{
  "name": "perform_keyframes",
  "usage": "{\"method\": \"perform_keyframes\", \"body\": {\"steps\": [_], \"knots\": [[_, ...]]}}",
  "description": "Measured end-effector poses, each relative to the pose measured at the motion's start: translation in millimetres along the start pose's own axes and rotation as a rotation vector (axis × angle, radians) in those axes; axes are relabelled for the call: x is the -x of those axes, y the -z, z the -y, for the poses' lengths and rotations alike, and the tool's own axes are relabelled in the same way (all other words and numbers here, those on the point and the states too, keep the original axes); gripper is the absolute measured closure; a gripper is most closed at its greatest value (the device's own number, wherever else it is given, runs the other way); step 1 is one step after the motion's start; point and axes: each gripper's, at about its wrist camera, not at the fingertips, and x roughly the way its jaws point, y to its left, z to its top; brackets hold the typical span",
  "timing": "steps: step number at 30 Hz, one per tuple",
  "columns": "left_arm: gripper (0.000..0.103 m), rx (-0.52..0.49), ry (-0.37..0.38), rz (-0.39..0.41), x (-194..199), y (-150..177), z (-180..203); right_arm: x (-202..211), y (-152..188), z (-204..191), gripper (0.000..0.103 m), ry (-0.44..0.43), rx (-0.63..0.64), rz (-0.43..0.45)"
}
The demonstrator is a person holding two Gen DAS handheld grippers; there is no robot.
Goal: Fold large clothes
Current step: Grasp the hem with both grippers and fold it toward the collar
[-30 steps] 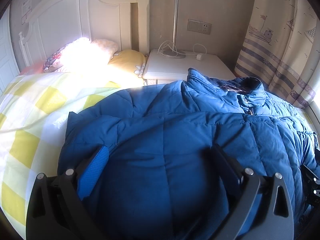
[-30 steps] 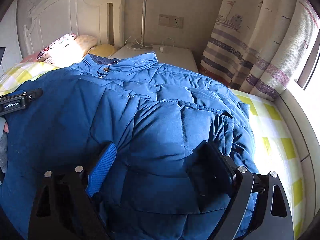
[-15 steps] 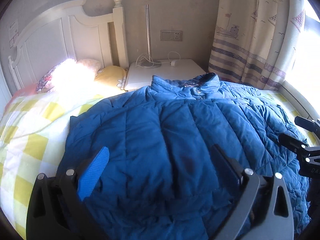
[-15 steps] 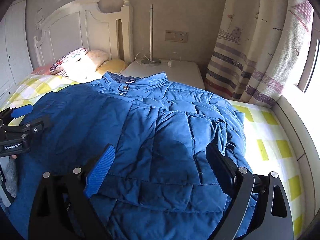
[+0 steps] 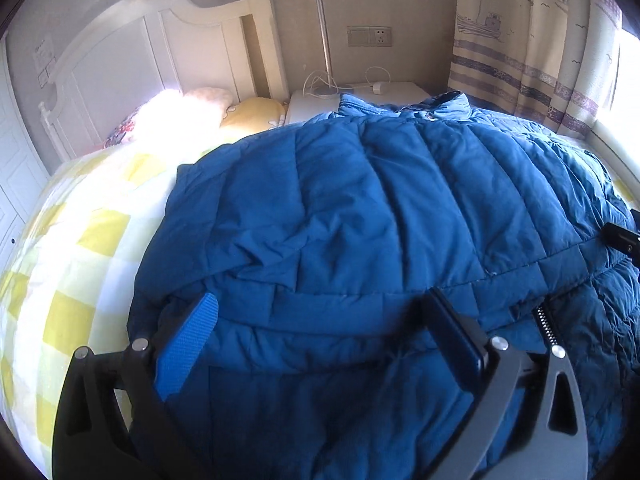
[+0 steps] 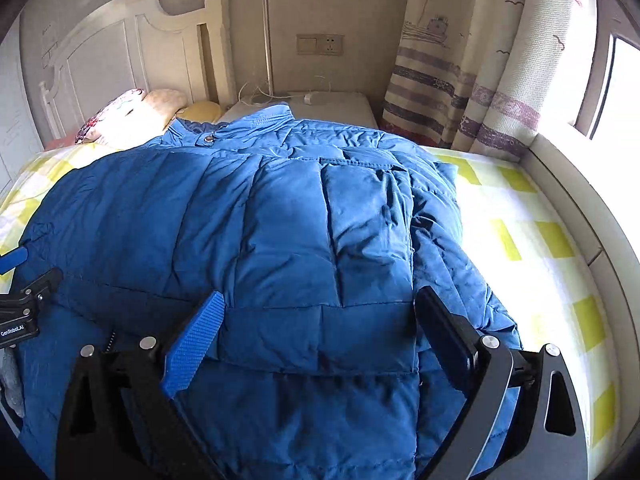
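Item, lower left to lower right of your left view: left gripper [image 5: 324,336], fingers spread wide and grasping nothing, over the near hem of the blue down jacket [image 5: 380,208], which lies spread on the yellow-checked bed [image 5: 80,240] with its collar toward the nightstand [image 5: 384,90] at upper centre. Item, your right view: right gripper [image 6: 320,332], likewise released, over a folded-in panel whose edge crosses between its fingers. Step appears to be between folds, though which layers are already doubled is hard to read; next, you would close each claw on the near hem and carry it toward the collar.
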Motion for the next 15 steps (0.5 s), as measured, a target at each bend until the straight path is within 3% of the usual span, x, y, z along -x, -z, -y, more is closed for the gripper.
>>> {"method": "perform_keyframes", "body": {"steps": [2,6,15], "knots": [[0.002,0.050,0.035,-0.016,-3,-1,-11,-9,4,7,0.011,-0.047,-0.034,-0.035],[0.002,0.002,-0.029,-0.019,-6,0,0,-12,4,5,0.010,-0.042,-0.028,-0.042],[0.002,0.011,-0.030,-0.020,-5,1,-1,-1,4,10,0.009,-0.079,-0.062,0.001]]}}
